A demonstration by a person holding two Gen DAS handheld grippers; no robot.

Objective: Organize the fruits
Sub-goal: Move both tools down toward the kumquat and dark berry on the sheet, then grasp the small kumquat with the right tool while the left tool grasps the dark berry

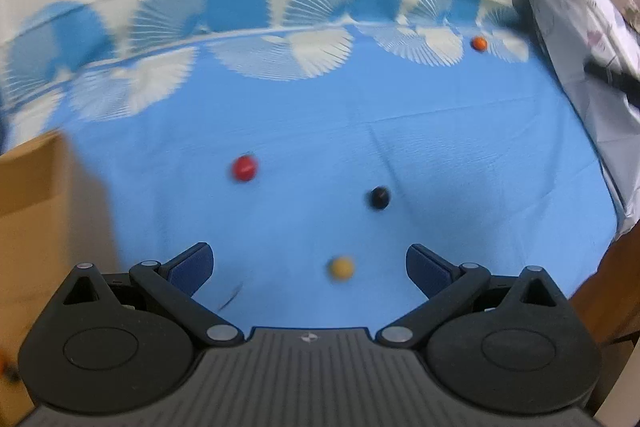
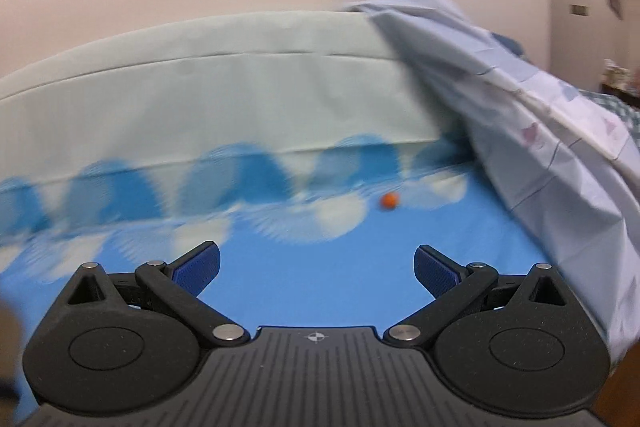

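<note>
Blue sheet [image 1: 460,155] carries scattered fruits: yellow [image 1: 341,267] nearest, black [image 1: 379,197], red [image 1: 244,168], orange [image 1: 478,43] far right, all blurred. Left gripper [image 1: 309,261] and right gripper [image 2: 316,265] gape wide, empty.

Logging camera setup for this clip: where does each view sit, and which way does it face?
Left wrist: on the left gripper, angled down at the blue sheet with red, dark and yellow fruits; open fingers show.
Right wrist: on the right gripper, facing lower across the bed; open fingers show.
Shared: the orange fruit and pale quilt.
</note>
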